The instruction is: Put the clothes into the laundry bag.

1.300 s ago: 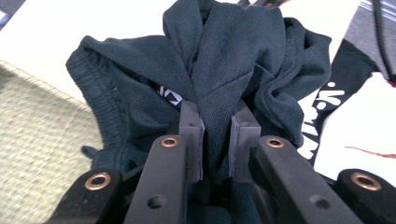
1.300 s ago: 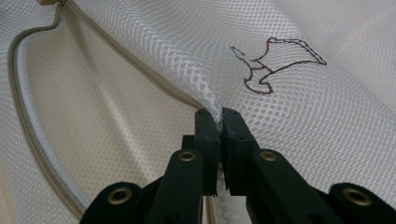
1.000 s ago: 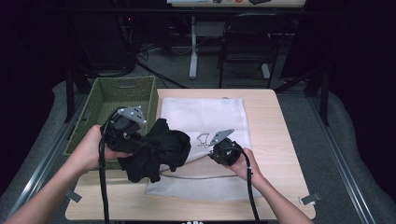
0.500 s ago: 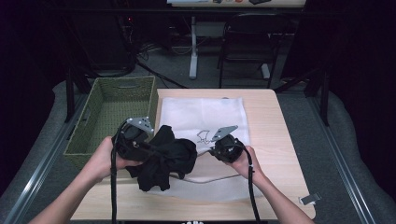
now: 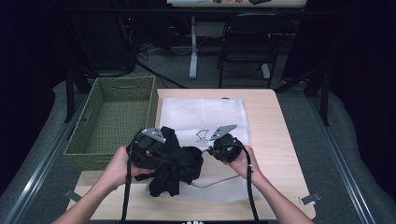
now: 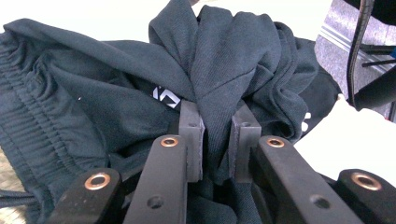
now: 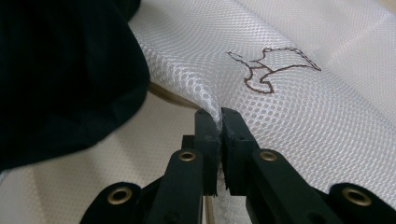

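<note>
The stuffing step is in hand — the left gripper (image 6: pixel 217 135), clamped on the bunched black garment (image 5: pixel 180 161), holds it at the mouth of the white mesh bag (image 5: pixel 205 114), whose top layer the right gripper (image 7: pixel 219 122) pinches — next, push it inside.

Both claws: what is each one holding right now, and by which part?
Left claw pinches a bunched fold of the black garment. Right claw pinches the white mesh bag by a raised edge of its top layer.
</note>
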Motion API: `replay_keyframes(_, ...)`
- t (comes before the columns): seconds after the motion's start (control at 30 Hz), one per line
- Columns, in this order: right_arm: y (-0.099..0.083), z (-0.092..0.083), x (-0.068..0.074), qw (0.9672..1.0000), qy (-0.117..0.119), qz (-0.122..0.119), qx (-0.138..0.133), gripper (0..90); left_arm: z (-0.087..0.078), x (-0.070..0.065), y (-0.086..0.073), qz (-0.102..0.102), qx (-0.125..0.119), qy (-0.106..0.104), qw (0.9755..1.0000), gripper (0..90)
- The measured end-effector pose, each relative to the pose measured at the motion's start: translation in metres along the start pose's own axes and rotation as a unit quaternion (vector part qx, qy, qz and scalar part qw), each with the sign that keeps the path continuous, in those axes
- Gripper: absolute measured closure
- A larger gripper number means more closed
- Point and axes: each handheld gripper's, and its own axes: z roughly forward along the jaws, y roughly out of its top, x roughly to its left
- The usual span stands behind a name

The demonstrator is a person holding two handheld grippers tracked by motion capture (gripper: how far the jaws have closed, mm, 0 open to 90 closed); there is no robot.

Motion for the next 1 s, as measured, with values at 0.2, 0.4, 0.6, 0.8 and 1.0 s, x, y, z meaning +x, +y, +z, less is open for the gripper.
replay_keyframes(0.2, 0.003, -0.003, 0.002, 1.0, 0.004, 0.003, -0.007, 86.5, 0.031, -0.008, 0.003, 0.003, 0.003, 0.003, 1.0, 78.9)
replay_keyframes(0.4, 0.003, -0.004, 0.006, 0.9999, 0.011, 0.001, -0.007, 86.4, 0.074, -0.006, -0.003, -0.014, 0.007, -0.006, 0.9999, 78.7)
replay_keyframes(0.6, 0.002, 0.002, 0.01, 0.9998, 0.014, -0.01, 0.004, 86.4, 0.112, -0.005, -0.013, -0.008, 0.034, 0.018, 0.9992, 77.2)
replay_keyframes(0.8, 0.001, 0.003, 0.011, 0.9998, 0.012, -0.012, 0.005, 86.4, 0.113, -0.006, -0.017, -0.005, 0.026, 0.027, 0.9993, 52.4)
replay_keyframes(1.0, 0.002, 0.002, 0.011, 0.9998, 0.014, -0.013, 0.005, 86.4, 0.113, -0.008, -0.022, -0.005, 0.053, 0.042, 0.9977, 22.1)
